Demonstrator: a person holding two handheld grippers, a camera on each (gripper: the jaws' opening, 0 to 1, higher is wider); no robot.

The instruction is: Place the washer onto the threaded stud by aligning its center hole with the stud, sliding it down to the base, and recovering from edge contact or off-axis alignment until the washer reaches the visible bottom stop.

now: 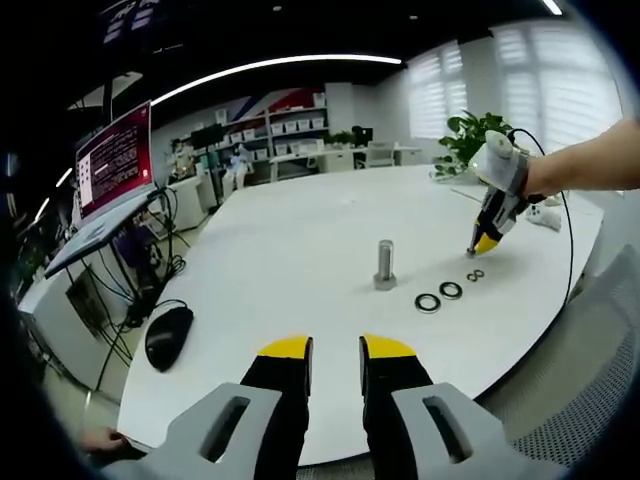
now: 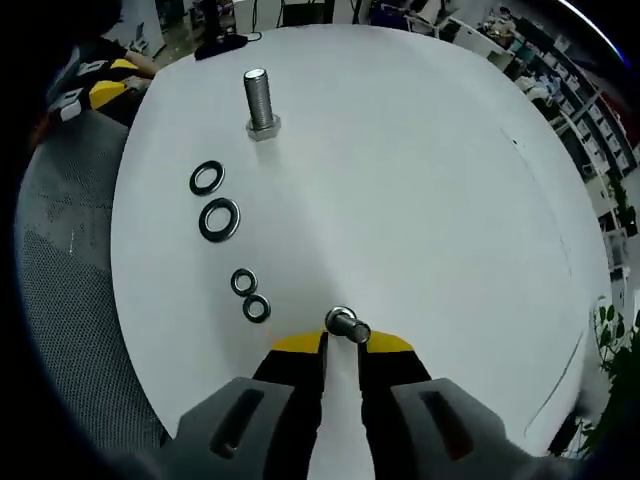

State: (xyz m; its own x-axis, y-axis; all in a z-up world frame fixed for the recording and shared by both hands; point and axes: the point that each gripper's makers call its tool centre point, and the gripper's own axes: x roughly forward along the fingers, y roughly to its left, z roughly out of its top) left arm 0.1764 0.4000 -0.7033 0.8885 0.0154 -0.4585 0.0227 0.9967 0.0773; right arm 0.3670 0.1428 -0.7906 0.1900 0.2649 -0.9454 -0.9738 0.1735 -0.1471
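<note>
Right gripper (image 2: 341, 345) pinching small washer (image 2: 346, 326) at tabletop, well apart from threaded stud (image 2: 258, 100); left gripper (image 1: 336, 352) narrow, empty; shallow edge grip risks slip or tilted approach.

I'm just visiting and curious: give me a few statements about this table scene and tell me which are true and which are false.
1. The threaded stud stands upright on the white table. True.
2. A washer already sits on the stud. False: four washers lie flat on the table, including the largest washer.
3. The right hand-held gripper has a small silvery metal part at its tips. True.
4. The left hand-held gripper is clamped on a washer. False: its jaws stand apart with nothing between them.
5. A computer mouse lies on the table. True.
</note>
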